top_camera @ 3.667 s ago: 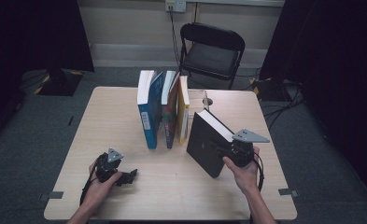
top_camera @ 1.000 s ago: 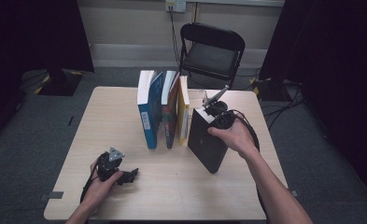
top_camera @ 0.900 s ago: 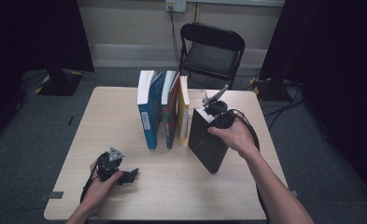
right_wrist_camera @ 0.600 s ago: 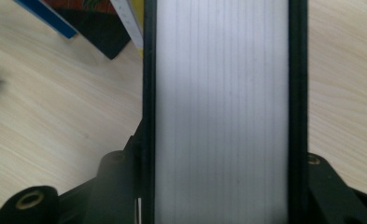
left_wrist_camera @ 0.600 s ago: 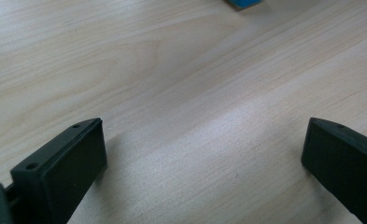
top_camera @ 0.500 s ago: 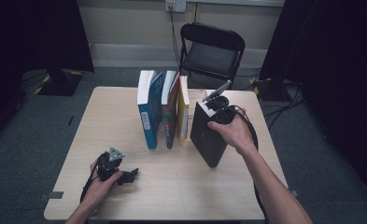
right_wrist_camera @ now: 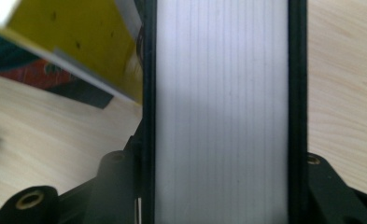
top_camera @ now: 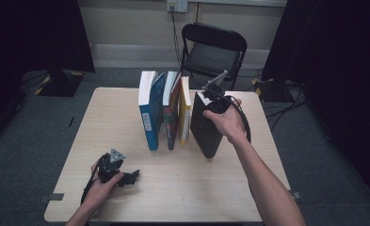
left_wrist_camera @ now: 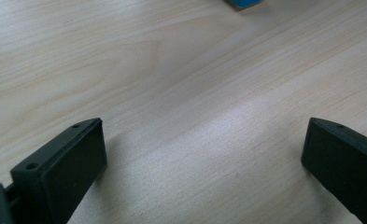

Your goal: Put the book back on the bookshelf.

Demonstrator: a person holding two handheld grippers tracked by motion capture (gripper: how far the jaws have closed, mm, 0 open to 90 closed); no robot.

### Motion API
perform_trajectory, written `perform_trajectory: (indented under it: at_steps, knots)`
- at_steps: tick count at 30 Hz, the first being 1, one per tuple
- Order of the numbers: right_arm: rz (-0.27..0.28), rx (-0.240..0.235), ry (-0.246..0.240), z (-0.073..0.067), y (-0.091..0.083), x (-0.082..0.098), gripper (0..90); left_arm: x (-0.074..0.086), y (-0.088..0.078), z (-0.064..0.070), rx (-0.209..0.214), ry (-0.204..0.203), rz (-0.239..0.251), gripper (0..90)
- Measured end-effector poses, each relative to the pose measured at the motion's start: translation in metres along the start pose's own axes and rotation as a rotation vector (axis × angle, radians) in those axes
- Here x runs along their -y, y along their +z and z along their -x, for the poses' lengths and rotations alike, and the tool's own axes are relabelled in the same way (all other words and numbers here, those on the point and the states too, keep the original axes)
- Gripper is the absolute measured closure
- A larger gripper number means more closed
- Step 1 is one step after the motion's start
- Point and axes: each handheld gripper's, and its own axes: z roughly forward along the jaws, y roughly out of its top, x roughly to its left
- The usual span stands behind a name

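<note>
Three books stand in a row mid-table: a blue book [top_camera: 148, 115], a teal-and-red book [top_camera: 171, 113] and a yellow book [top_camera: 185, 115]. A thick black book [top_camera: 205, 127] stands nearly upright just right of the yellow one, leaning slightly. My right gripper [top_camera: 211, 99] is shut on its top edge. In the right gripper view the black book's white page edge [right_wrist_camera: 221, 93] runs between the jaws of my right gripper [right_wrist_camera: 223, 186], with the yellow book [right_wrist_camera: 74, 42] close at the left. My left gripper [top_camera: 132, 175] rests open on the table at the front left, with bare wood between the jaws of the left gripper [left_wrist_camera: 204, 135].
The wooden table [top_camera: 112, 117] has bare room left of the books and along the front. A black folding chair [top_camera: 214, 49] stands behind its far edge. Cables lie on the floor [top_camera: 286, 101] at the right. A blue book corner [left_wrist_camera: 244, 3] peeks in beyond the left jaws.
The right gripper has carried the black book from the front right back toward the row and stood it more upright beside the yellow book. The left gripper has stayed put.
</note>
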Motion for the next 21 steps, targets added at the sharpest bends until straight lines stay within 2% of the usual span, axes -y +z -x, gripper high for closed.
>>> perform_trajectory:
  at_steps: [9, 13, 21]
  knots:
    - [0.004, 0.021, 0.055, -0.003, 0.008, -0.024, 53.7, 0.000, 0.000, 0.000, 0.002, 0.002, -0.004, 0.0]
    - [-0.003, 0.032, 0.059, -0.004, 0.012, -0.033, 53.7, 0.000, 0.000, 0.000, 0.002, 0.001, -0.003, 0.0]
    - [-0.010, 0.040, 0.088, 0.000, 0.021, -0.041, 53.7, 0.000, 0.000, 0.000, 0.000, 0.002, -0.004, 0.0]
